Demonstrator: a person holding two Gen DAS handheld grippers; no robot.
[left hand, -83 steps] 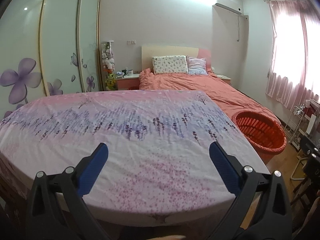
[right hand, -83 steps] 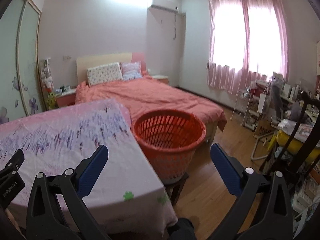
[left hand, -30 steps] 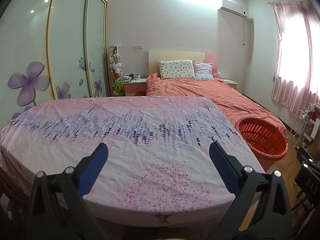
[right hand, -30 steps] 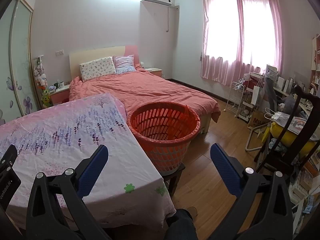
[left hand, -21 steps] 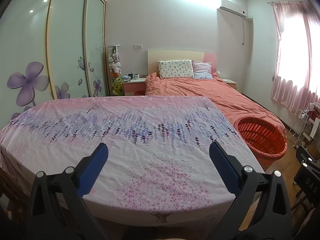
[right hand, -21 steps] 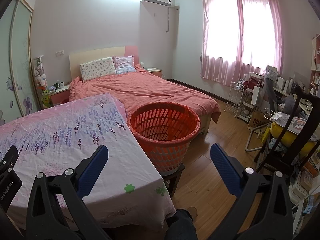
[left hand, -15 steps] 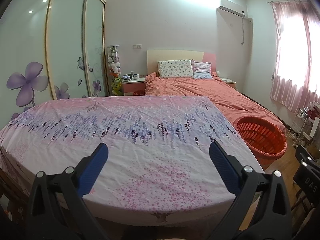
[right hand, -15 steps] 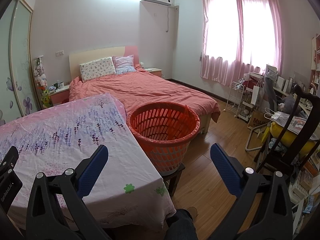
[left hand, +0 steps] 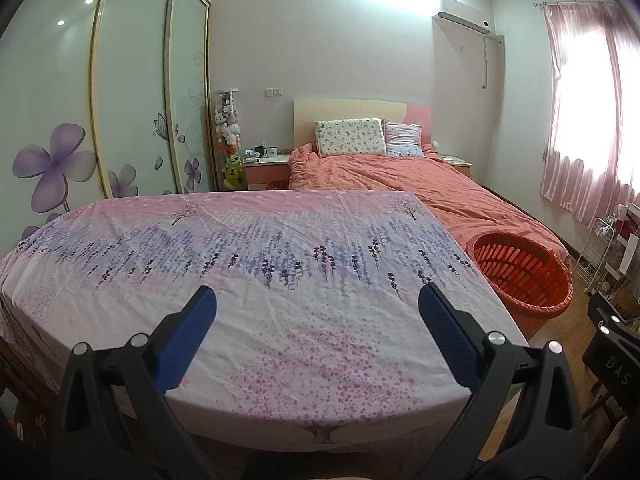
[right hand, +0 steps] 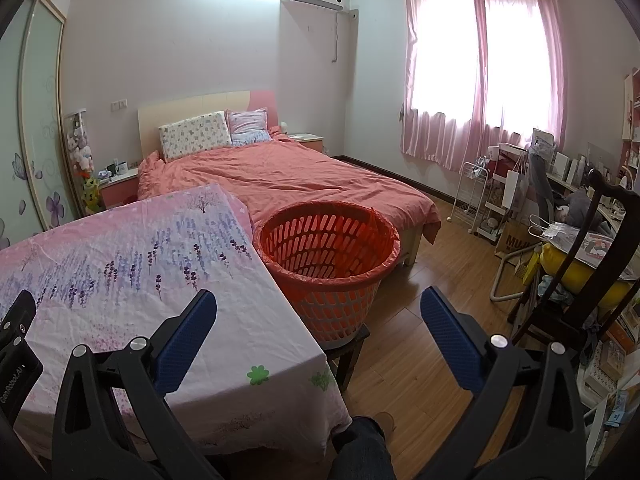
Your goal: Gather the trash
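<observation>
An orange slotted basket (right hand: 328,252) lined with an orange bag stands on a low stool at the table's right side; it also shows in the left wrist view (left hand: 520,276). The table carries a pink and lavender flowered cloth (left hand: 260,272), also in the right wrist view (right hand: 132,272). I see no trash on the cloth. My left gripper (left hand: 316,336) is open and empty above the table's near edge. My right gripper (right hand: 318,336) is open and empty, over the table's right corner, short of the basket.
A bed with a salmon cover (right hand: 288,180) lies behind the table and basket. A wardrobe with flower doors (left hand: 100,120) is at left. A dark wooden chair (right hand: 580,280), a cluttered desk and a wire rack (right hand: 476,196) stand at right on the wood floor.
Both views rose and pulled back a little since the earliest frames. In the last second almost nothing moved. Both grippers stay open and empty.
</observation>
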